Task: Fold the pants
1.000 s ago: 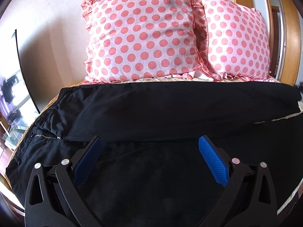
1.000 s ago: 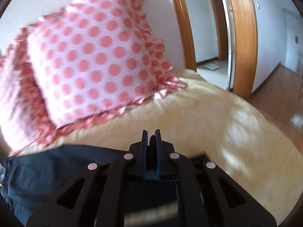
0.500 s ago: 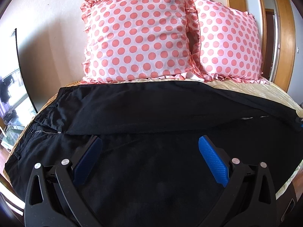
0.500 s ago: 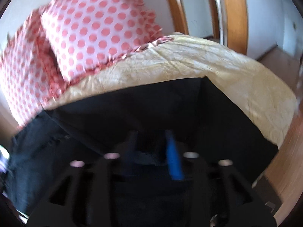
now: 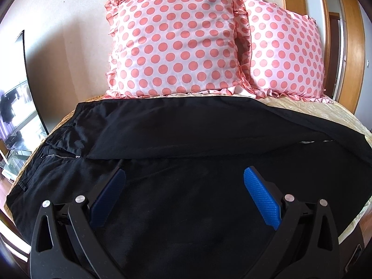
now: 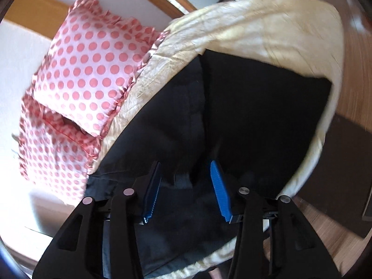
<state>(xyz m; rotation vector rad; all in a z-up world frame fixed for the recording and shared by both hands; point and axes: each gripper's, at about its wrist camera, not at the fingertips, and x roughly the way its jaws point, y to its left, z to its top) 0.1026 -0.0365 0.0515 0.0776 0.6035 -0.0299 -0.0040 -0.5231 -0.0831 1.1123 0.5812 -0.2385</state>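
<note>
The black pants (image 5: 186, 144) lie spread across the cream-covered bed (image 5: 325, 114), waistband and zipper at the left, one leg folded over along the far side just in front of two pink polka-dot pillows (image 5: 176, 44). The left gripper (image 5: 183, 186) hovers over the near leg with its blue pads wide apart and nothing between them. The right gripper (image 6: 186, 176), at the hem end of the pants, stands partly open and its jaws are closing, with black cloth lying between the pads (image 6: 219, 188) but not pinched by them.
</note>
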